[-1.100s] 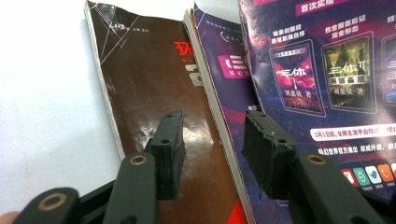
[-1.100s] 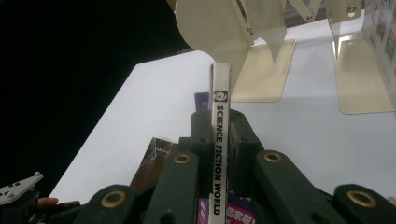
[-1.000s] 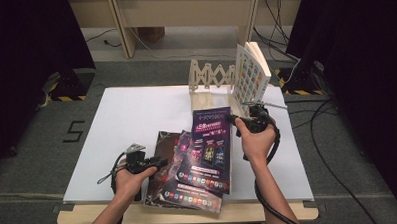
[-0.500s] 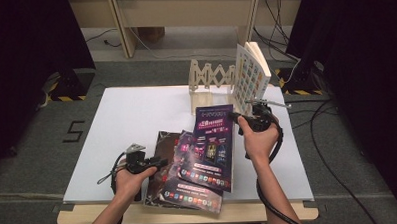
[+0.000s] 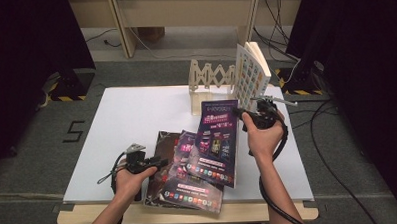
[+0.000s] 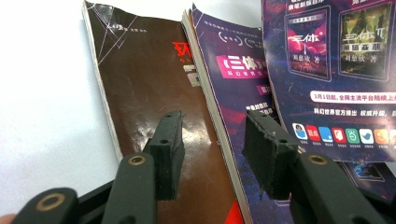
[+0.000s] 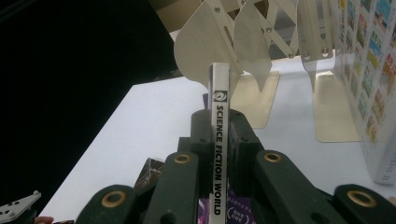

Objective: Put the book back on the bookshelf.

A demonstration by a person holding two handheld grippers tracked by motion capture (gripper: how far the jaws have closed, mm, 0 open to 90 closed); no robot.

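My right gripper [image 5: 242, 113] [image 7: 219, 122] is shut on the spine of a purple magazine [image 5: 215, 141] [image 7: 218, 88] and holds it tilted up off the white table [image 5: 136, 109], just in front of a wooden folding rack [image 5: 210, 79] [image 7: 243, 37]. A white book with coloured squares [image 5: 251, 75] [image 7: 369, 70] stands in the rack's right end. Two more magazines lie stacked near the front edge: a brown one [image 5: 161, 168] [image 6: 149, 93] and a purple one [image 5: 189, 190] [image 6: 233, 84]. My left gripper [image 5: 156, 163] [image 6: 212, 128] is open just over them, its jaws astride the purple one's edge.
Cables trail from both grippers across the table and off its right side. A wooden board juts out under the table's front edge [image 5: 190, 215]. Dark curtains flank the table on both sides.
My right gripper has raised the purple magazine slightly and turned it more upright toward the rack. The left hand and the stacked magazines have stayed where they were.
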